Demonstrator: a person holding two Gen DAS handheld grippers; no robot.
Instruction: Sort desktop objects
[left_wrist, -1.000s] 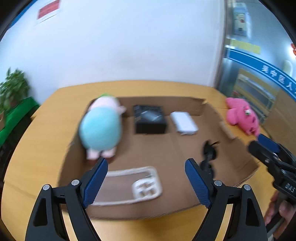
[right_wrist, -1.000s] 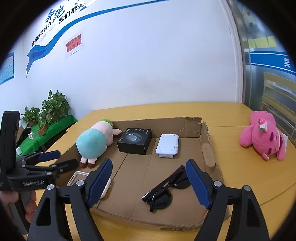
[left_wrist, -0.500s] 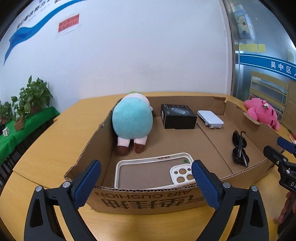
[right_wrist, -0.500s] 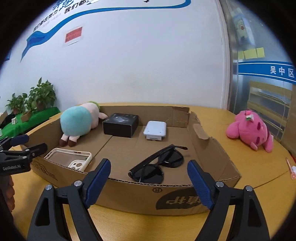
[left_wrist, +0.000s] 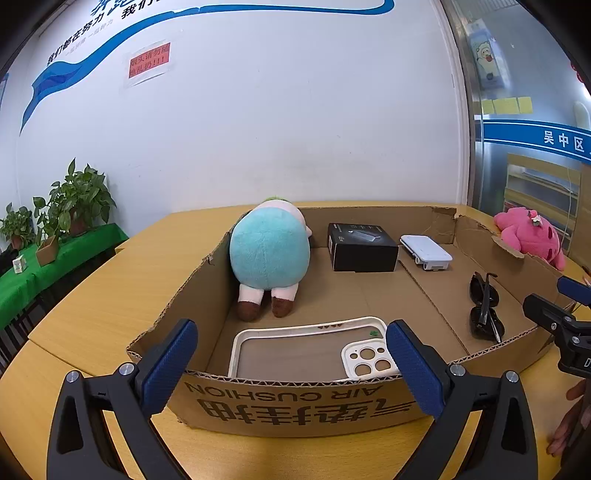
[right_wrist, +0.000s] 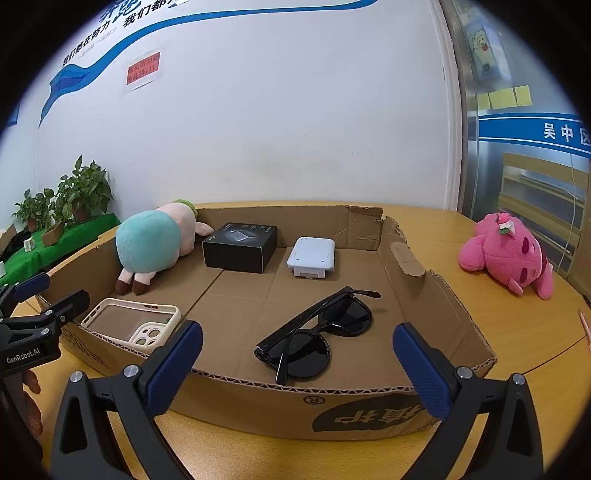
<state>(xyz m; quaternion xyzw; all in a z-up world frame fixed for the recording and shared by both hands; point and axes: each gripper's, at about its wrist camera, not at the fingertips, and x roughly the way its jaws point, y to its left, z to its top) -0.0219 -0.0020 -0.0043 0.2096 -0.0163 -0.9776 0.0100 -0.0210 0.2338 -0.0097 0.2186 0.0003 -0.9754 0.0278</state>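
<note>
A shallow cardboard box (left_wrist: 295, 406) (right_wrist: 458, 317) on the wooden table holds a teal plush toy (left_wrist: 269, 254) (right_wrist: 151, 243), a black box (left_wrist: 360, 245) (right_wrist: 240, 245), a white device (left_wrist: 426, 253) (right_wrist: 312, 256), black sunglasses (left_wrist: 484, 306) (right_wrist: 317, 336) and a white phone case (left_wrist: 310, 347) (right_wrist: 133, 321). A pink plush toy (left_wrist: 528, 232) (right_wrist: 509, 253) lies on the table outside the box, at the right. My left gripper (left_wrist: 291, 358) is open and empty at the box's near wall, in front of the phone case. My right gripper (right_wrist: 297, 362) is open and empty in front of the sunglasses.
Potted plants (left_wrist: 74, 199) stand on a green-covered bench (left_wrist: 40, 266) at the left. A white wall is behind the table. A glass door (left_wrist: 535, 147) is at the right. A thin pink pen (right_wrist: 583, 321) lies at the table's right edge.
Both grippers have drawn back and lowered from above the box to just outside its near wall. Nothing in the box has moved.
</note>
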